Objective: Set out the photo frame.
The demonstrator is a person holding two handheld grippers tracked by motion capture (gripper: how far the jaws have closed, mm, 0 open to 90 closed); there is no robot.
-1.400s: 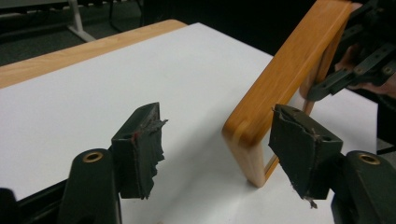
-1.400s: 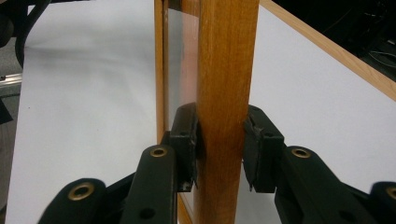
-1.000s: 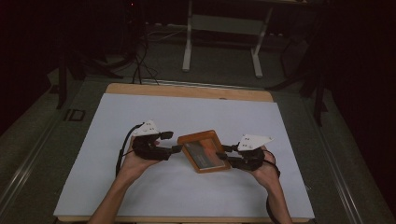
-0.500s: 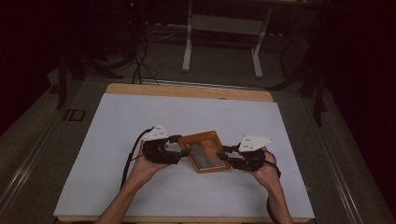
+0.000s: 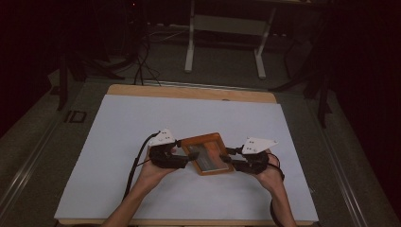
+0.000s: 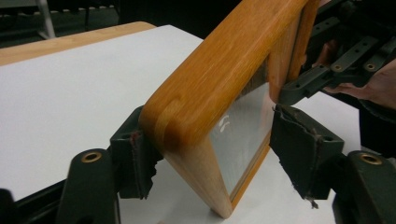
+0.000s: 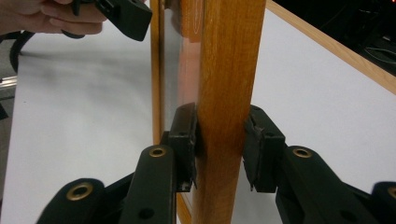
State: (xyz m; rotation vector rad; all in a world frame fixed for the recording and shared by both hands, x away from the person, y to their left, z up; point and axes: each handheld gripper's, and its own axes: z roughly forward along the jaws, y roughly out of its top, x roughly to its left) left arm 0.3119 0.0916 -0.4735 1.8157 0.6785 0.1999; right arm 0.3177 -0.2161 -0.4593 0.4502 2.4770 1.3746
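Item: wooden picture frame (image 5: pixel 206 153), glazed — stood tilted on the white table sheet (image 5: pixel 142 123), near centre. Right gripper (image 7: pixel 219 149) clamped its edge; left gripper (image 6: pixel 215 154) straddled a corner, jaws apart. Aim unknown — the frame was not yet set down.

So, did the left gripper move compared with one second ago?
Yes. In the high view the left gripper has shifted right, toward the wooden frame, farther from the left edge of the white table cover.
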